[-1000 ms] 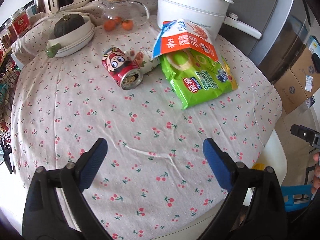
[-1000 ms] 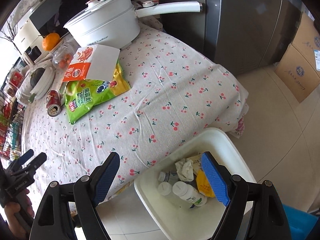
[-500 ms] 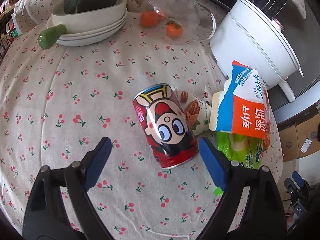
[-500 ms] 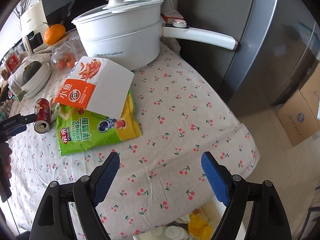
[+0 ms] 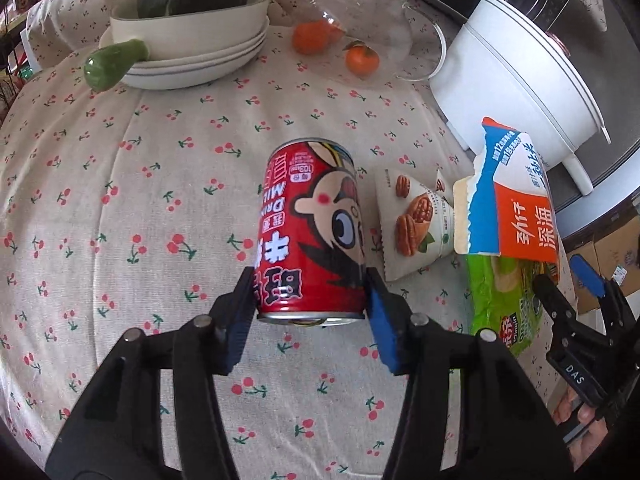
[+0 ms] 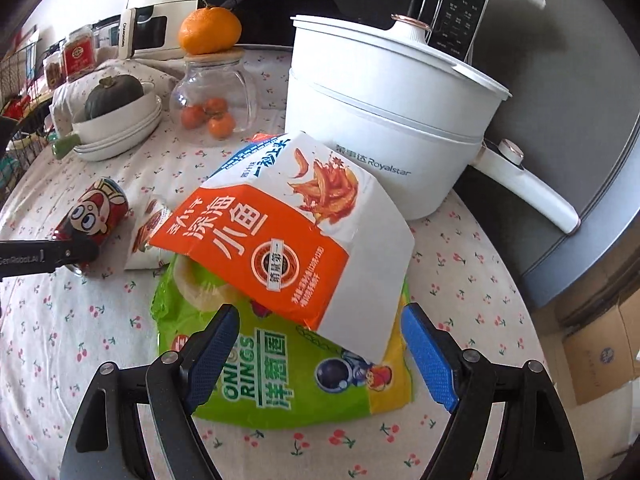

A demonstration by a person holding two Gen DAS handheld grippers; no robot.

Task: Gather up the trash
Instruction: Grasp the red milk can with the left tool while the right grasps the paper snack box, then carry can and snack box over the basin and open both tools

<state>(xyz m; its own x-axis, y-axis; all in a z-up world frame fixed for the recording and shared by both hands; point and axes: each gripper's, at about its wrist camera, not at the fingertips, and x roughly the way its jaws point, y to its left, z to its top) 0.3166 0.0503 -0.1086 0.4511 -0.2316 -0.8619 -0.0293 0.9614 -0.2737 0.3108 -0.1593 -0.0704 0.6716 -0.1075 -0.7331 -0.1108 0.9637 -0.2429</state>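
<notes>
On the cherry-print cloth (image 5: 168,168), the left hand-held gripper (image 5: 310,308) has just closed onto a glossy cylindrical can (image 5: 312,232); the right hand-held gripper (image 6: 320,344) gapes empty.

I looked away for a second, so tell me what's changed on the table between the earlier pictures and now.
The left gripper moved in over the red can, and its fingers have just been closing; they now press its sides. The right gripper swung from the bin to the orange-and-white bag and green bag, still open. The trash itself hasn't moved.
</notes>
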